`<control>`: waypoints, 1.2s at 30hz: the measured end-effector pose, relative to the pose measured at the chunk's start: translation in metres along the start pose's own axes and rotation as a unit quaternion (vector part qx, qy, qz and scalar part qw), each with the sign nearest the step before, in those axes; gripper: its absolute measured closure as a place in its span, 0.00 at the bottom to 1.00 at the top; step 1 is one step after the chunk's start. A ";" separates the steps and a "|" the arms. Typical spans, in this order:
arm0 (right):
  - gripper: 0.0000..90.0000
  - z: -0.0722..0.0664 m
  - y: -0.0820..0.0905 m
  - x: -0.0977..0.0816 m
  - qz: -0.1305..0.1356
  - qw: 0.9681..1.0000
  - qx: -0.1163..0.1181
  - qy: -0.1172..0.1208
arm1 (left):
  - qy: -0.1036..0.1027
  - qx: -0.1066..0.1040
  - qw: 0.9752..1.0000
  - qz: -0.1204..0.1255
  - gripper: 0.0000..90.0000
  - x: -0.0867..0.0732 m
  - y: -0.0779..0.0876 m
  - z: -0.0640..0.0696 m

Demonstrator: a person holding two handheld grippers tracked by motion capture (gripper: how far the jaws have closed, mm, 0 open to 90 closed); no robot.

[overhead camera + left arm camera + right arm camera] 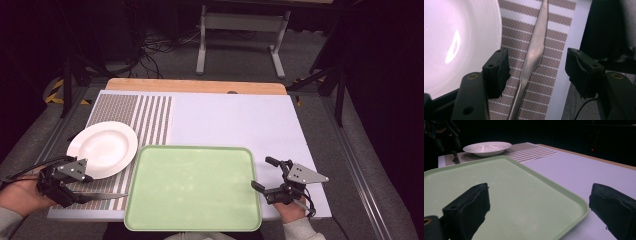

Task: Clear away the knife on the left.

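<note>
Cutlery came first: a metal knife (534,52) lay flat on the striped placemat (150,117), beside the white plate (102,148), between the spread jaws of the left gripper (537,70), which touched nothing. Just right of the mat sat a bare green tray (192,187). At its right edge the right gripper (264,175) stood with jaws apart, one over the tray's corner.

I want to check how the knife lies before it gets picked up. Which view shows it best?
The left gripper view: the knife lies close between open jaws on the striped placemat. The high view shows it small; the right gripper view, barely.
</note>
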State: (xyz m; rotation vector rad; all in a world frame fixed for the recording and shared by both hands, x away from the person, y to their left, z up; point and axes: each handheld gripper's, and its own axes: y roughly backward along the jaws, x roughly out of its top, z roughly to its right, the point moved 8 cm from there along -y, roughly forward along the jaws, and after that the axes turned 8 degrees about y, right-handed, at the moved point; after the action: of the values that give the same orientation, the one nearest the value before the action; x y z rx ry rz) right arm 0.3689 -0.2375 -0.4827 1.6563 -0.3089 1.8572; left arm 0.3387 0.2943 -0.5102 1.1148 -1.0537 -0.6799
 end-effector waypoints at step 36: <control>0.04 -0.004 0.016 0.000 0.012 1.000 0.000 -0.002 | -0.091 0.029 0.982 -0.162 0.77 -0.023 -0.021 -0.019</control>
State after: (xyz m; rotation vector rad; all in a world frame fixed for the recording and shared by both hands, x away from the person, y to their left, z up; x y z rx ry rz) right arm 0.3565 -0.2478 -0.4793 1.6643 -0.3315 1.8715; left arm 0.3485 0.3148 -0.5387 1.3084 -1.0601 -1.0313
